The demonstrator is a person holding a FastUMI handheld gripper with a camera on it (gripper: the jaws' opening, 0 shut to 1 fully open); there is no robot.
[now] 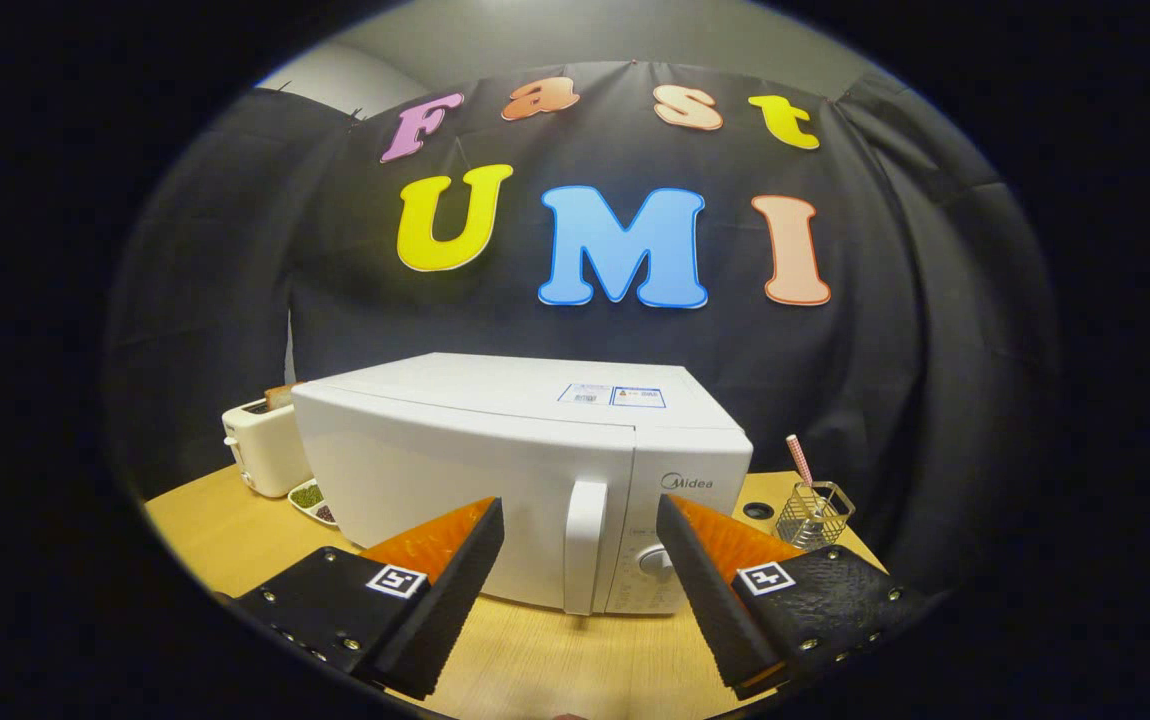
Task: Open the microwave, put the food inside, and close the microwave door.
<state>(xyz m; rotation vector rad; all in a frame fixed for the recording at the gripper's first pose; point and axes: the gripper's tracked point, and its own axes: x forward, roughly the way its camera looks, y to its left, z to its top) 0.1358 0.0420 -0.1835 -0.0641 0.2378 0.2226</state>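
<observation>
**Gripper spread wide before a closed microwave**

A white microwave (525, 470) stands on a light wooden table (555, 660), its door shut. The door's upright white handle (583, 545) sits at the door's right edge, next to the control panel, where a round dial (657, 560) shows low down. Two small stickers lie on the oven's top near its right rear.

To the left of the microwave, just behind its corner, stands a cream toaster (260, 450) with a slice of toast (280, 396) poking up out of its slot. Between the toaster and the microwave's left side, a small white dish (315, 500) rests on the table; it holds something green and something dark, too small to name. Most of the dish is hidden by the oven's corner and the left finger.

To the right of the microwave a clear wire-framed holder (815, 515) stands on the table, with a pink-and-white striped straw (800, 462) leaning up out of it. A dark round hole (758, 510) marks the tabletop between that holder and the oven.

The gripper (580, 525) points level at the microwave's front, its fingers spread wide apart with nothing between them. The door handle and the dial lie just ahead, framed in the gap between the two fingertips. Whether the fingers touch the oven cannot be told; they look slightly short of it. Each finger carries a square black-and-white marker on its upper face.
</observation>
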